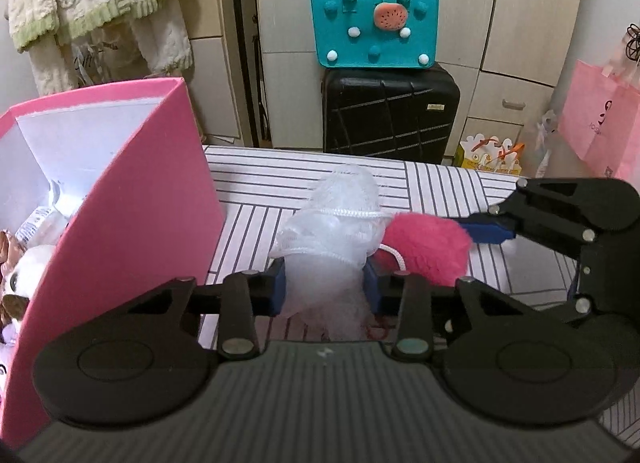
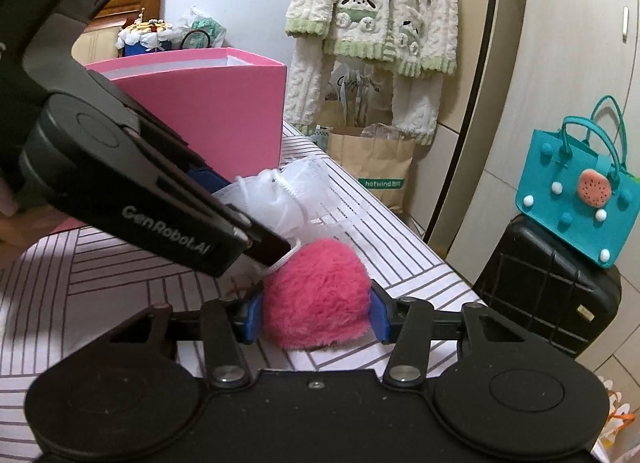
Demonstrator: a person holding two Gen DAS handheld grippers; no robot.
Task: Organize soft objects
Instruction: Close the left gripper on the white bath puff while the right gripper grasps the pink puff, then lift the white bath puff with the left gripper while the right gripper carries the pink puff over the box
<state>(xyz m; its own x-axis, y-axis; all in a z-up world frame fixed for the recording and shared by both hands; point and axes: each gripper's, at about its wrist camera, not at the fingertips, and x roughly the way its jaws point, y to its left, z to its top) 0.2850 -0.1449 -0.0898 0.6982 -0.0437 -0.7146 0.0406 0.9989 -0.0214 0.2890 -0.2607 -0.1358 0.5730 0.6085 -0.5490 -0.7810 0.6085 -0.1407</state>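
My left gripper is shut on a white mesh bath sponge on the striped table; the sponge also shows in the right wrist view. My right gripper is shut on a pink fluffy ball, which lies just right of the sponge in the left wrist view. The right gripper reaches in from the right in the left wrist view. A pink box stands at the left and holds several soft toys.
The table has a striped cover. Beyond its far edge stand a black suitcase with a teal felt bag on top, pink gift bags at right, and a hanging fleece jacket above a paper bag.
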